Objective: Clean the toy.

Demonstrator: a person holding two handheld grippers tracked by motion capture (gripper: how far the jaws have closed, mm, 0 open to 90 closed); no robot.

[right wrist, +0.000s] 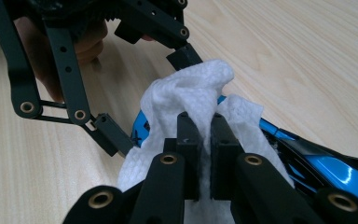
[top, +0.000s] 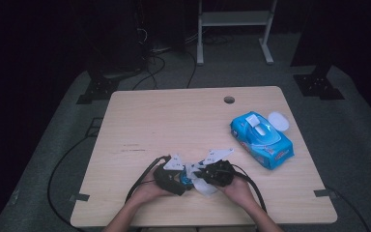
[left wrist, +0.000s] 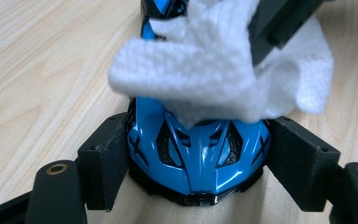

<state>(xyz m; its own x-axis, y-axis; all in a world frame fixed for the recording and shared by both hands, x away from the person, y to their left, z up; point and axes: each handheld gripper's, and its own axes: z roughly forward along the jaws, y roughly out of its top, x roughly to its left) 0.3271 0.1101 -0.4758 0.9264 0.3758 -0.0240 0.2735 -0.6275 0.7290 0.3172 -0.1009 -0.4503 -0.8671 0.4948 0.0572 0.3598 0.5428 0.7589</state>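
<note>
Two grippers meet at lower centre of the high view. Left gripper point(left wrist: 198, 154) jaws clamp the blue toy car point(left wrist: 196, 156) on both sides. Right gripper point(right wrist: 205, 140) jaws pinch a white wipe point(right wrist: 186, 93) draped over the car. Wipes pack point(top: 262, 139) lies centre right on the table point(top: 174, 121), well apart.

Both forearms enter from the bottom edge, hands close together near the front. Left gripper point(top: 181, 180): jaws clamped on either side of a small blue toy car point(left wrist: 198, 156). Right gripper point(top: 204, 175): jaws pinched together on a white wet wipe point(right wrist: 186, 100), angled toward the left gripper.
</note>
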